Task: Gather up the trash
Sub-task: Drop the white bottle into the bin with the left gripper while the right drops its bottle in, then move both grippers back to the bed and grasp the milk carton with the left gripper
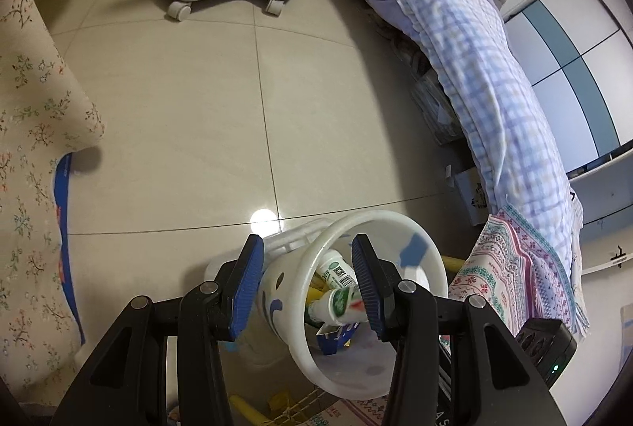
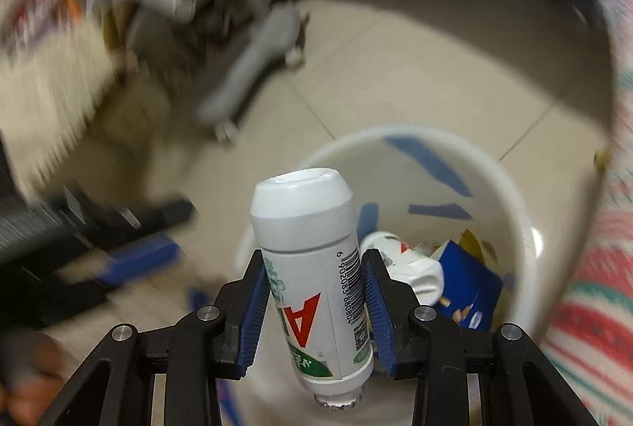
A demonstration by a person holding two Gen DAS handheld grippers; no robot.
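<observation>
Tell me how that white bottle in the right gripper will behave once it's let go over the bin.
The white bottle, clamped between the right gripper fingers, looks like thin plastic, so probably light and slightly squeezable. Its glossy label may make it slippery. Being round, it would likely roll if it missed the white bin, though with the bin below it should drop among the trash.

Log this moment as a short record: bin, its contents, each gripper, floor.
bin: white bucket with blue marks, on the tiled floor
contents: small bottles, blue carton
right gripper: shut on a white bottle, neck toward the camera, in front of the bucket's mouth
left gripper: jaws apart, one on each side of the bucket's near wall
</observation>
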